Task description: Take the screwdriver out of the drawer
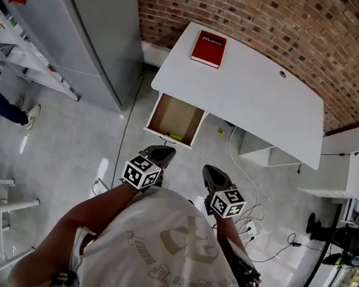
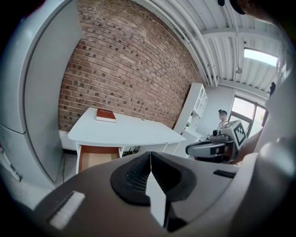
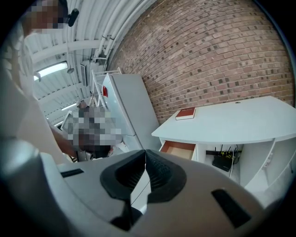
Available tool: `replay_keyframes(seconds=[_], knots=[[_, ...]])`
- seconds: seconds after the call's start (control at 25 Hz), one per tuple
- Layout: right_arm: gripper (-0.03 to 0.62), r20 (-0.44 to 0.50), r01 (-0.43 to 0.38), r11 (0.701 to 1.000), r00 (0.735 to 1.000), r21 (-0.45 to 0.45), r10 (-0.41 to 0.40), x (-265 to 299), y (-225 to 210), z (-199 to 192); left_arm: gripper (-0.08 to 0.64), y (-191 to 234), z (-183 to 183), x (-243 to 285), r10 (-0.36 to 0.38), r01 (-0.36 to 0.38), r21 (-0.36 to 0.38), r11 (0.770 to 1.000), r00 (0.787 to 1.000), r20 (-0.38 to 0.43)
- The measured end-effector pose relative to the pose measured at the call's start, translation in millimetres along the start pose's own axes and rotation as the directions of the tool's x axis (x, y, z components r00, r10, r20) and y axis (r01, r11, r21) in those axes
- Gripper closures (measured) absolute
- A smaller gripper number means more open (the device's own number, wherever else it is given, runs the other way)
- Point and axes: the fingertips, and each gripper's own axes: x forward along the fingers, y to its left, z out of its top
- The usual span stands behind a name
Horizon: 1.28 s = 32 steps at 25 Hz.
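Drawer (image 1: 173, 115) stands pulled open under the white worktop (image 1: 253, 99). Inside it, close to the front wall, lies a small yellow thing (image 1: 175, 137), too small to say surely that it is the screwdriver. The left claw (image 1: 160, 150) and the right claw (image 1: 213, 172) hang near the person's body, well apart from the drawer. Each has its jaws pressed together, with nothing between them. A red book (image 1: 209, 48) lies on the worktop by the brick wall.
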Motion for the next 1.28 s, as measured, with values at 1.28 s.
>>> replay_keyframes(seconds=[1.28], knots=[[0.586, -0.124, -0.062, 0.995, 0.991, -0.081, 0.051, 122.7, -2.0, 30.2, 0.552, 139.9, 15.6, -32.6, 0.19, -0.178, -0.145, 0.973, 0.979, 0.077]])
